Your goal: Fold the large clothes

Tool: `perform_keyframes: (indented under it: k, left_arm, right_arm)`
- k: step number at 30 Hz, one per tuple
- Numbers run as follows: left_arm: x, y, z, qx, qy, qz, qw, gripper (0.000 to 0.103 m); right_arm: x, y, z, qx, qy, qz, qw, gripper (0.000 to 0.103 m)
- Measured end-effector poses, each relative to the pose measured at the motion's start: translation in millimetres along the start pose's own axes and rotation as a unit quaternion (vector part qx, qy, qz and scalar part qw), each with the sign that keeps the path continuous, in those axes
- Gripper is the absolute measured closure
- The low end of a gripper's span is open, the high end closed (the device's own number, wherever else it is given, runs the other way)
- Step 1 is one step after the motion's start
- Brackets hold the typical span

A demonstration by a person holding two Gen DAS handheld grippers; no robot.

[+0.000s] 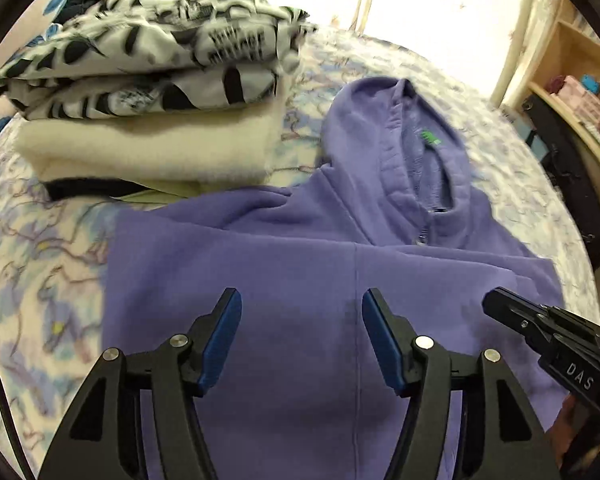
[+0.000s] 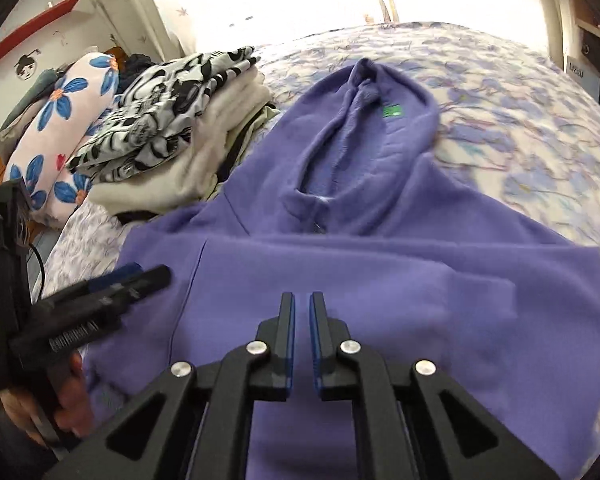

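- the purple hoodie [image 1: 300, 280] lies flat on my flowered bedspread [image 1: 32, 260], partly folded, its long axis running straight away from me and the hood [image 2: 364, 132] pointing at the far window.
- my left gripper [image 1: 302, 312] hangs released over its body, nothing between the pads.
- my right gripper [image 2: 302, 312] is clenched on nothing, above the cloth.
- a stack of folded clothes [image 1: 148, 92] sits just left of the hood.

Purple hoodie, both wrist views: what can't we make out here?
- Hoodie hem: cut off by the bottom edge and hidden behind the left gripper and right gripper.
- Green neck label: too small and blurred to read.
- Folded stack: lower layers hidden under the patterned top piece.
- Shelf contents: blurred at the rim.
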State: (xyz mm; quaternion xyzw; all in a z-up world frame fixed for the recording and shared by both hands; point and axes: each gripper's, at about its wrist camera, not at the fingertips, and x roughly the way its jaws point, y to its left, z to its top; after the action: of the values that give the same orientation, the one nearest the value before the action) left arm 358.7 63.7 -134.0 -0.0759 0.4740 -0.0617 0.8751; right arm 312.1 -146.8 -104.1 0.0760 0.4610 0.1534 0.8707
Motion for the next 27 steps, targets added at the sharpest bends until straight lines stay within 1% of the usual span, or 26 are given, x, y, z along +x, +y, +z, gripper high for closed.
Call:
perform_keyframes:
  k: [2,4,5,6,8,9,10,11,12,13,14,15,18,20,23,25,27]
  left_arm:
    - [16.1,1.6,3.4,-0.001,0.007,0.020,0.9998,0.041]
    - [21.8,12.0,2.1,-0.003,-0.001,0.040,0.9992,0.040]
    - [24.0,14.8,3.3,-0.004,-0.004,0.044,0.9990,0.040]
    - [24.0,22.6,3.7,-0.005,-0.008,0.047,0.9988,0.040]
    - [22.2,33.1,4.0,-0.006,-0.011,0.050,0.9987,0.040]
    - [21.4,36.4,3.3,-0.002,-0.011,0.046,0.9989,0.040]
    - [20.8,38.3,1.7,0.002,-0.011,0.045,0.9989,0.040]
    - [21.0,37.9,1.5,0.011,-0.013,0.049,0.9986,0.040]
    - [19.4,36.7,0.7,0.017,-0.014,0.055,0.9982,0.040]
    - [12.2,39.8,-3.7,0.019,-0.015,0.058,0.9980,0.040]
    - [12.2,39.7,-3.9,0.021,-0.016,0.060,0.9978,0.040]
    - [10.4,40.8,-4.8,0.021,-0.016,0.060,0.9978,0.040]
    - [10.6,40.5,-4.3,0.019,-0.016,0.058,0.9980,0.040]
    - [10.0,40.3,-4.7,0.021,-0.016,0.062,0.9977,0.040]
    - [4.1,43.0,-8.2,0.026,-0.013,0.069,0.9972,0.040]
    - [1.2,43.9,-10.1,0.027,-0.010,0.074,0.9969,0.040]
    - [-4.5,45.7,-13.8,0.026,-0.006,0.078,0.9966,0.040]
  right_arm:
    - [17.5,-1.6,6.3,0.007,0.010,-0.009,1.000,0.096]
    - [28.6,-13.1,7.9,0.013,0.018,-0.035,0.999,0.096]
    - [28.9,-24.3,7.6,0.018,0.018,-0.037,0.999,0.097]
    - [26.5,-33.7,6.6,0.022,0.016,-0.033,0.999,0.100]
    - [12.6,-63.6,2.9,0.040,0.009,-0.039,0.998,0.100]
    - [5.7,-74.6,0.6,0.045,0.004,-0.036,0.998,0.103]
    - [0.4,-83.8,-1.4,0.049,0.003,-0.018,0.999,0.103]
    - [-3.0,-90.7,-3.1,0.053,0.003,-0.002,0.999,0.103]
    - [-8.0,-95.8,-6.1,0.056,0.004,0.004,0.998,0.103]
    - [-11.9,-95.7,-8.0,0.050,0.004,-0.030,0.998,0.100]
    - [-15.6,-94.1,-9.8,0.036,0.000,-0.087,0.996,0.100]
    - [-17.7,-94.0,-12.0,0.026,-0.005,-0.096,0.995,0.100]
    - [-16.1,-104.1,-19.3,0.036,0.003,-0.092,0.995,0.100]
    - [-18.5,-108.3,-22.1,0.046,-0.002,-0.086,0.995,0.100]
    - [-21.2,-109.3,-23.2,0.053,0.000,-0.097,0.994,0.099]
    - [-21.5,-110.3,-23.8,0.059,0.004,-0.104,0.993,0.097]
    - [-23.7,-112.3,-26.6,0.072,0.007,-0.100,0.992,0.095]
